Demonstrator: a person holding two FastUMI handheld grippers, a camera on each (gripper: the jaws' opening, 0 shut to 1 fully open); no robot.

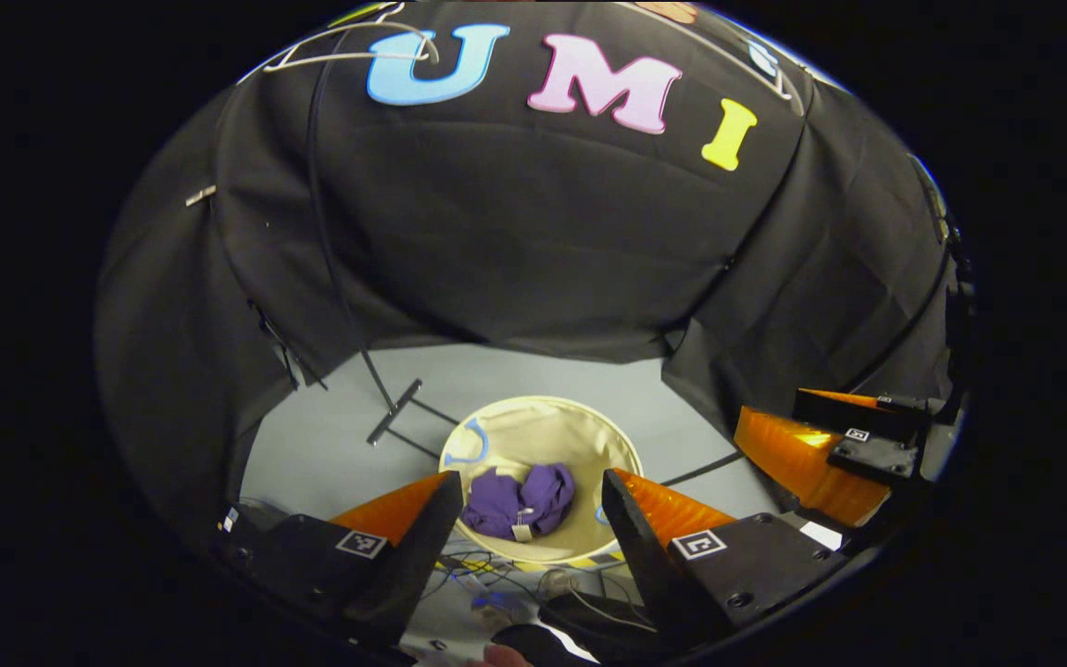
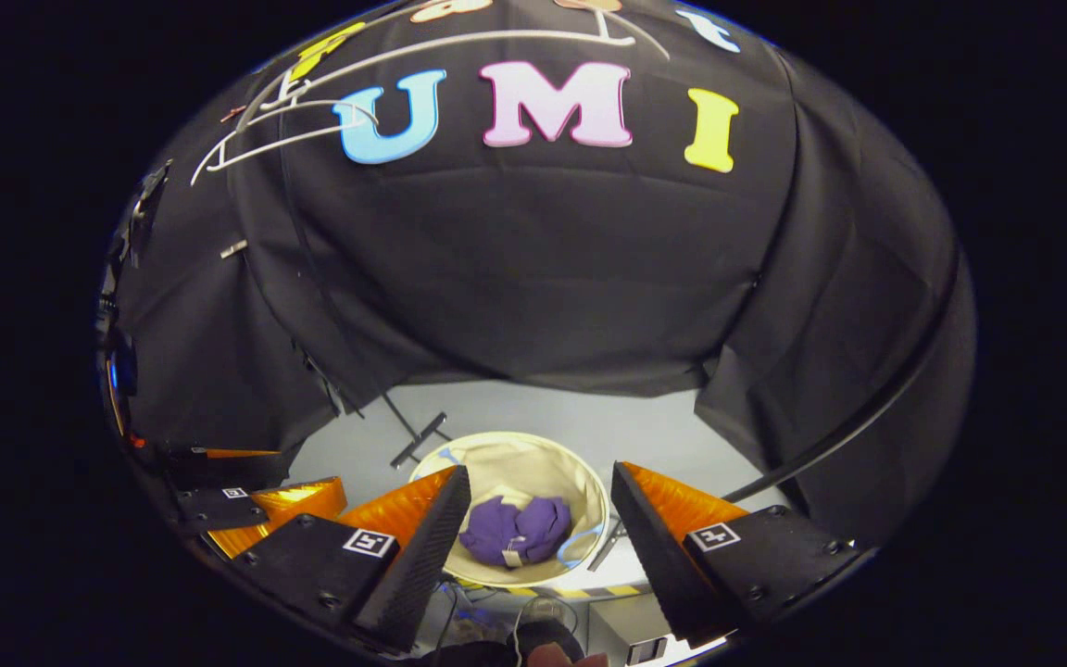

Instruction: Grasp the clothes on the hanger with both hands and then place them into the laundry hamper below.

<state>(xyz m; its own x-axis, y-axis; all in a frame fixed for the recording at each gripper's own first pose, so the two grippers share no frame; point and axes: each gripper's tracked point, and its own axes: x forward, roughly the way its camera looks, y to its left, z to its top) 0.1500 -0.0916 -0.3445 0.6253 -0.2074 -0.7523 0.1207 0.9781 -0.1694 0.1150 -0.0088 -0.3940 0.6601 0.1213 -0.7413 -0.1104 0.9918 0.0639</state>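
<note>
A purple garment (image 1: 520,502) lies crumpled inside the round cream laundry hamper (image 1: 580,426) on the grey floor. In the left gripper view my left gripper (image 1: 532,491) hangs open above the hamper, nothing between its orange-backed fingers. The right gripper (image 1: 830,454) shows off to the right there. In the right gripper view the same garment (image 2: 515,530) sits in the hamper (image 2: 515,454), and my right gripper (image 2: 541,486) is open and empty above it. The left gripper (image 2: 246,505) appears at lower left. A bare white hanger (image 2: 283,125) hangs at upper left.
The black stand's foot (image 1: 395,412) and pole (image 1: 325,241) rise left of the hamper. A black cable (image 1: 709,468) runs along the floor on the right. Cables and a small device (image 1: 515,593) lie near the hamper's front edge, by yellow-black tape (image 2: 589,590).
</note>
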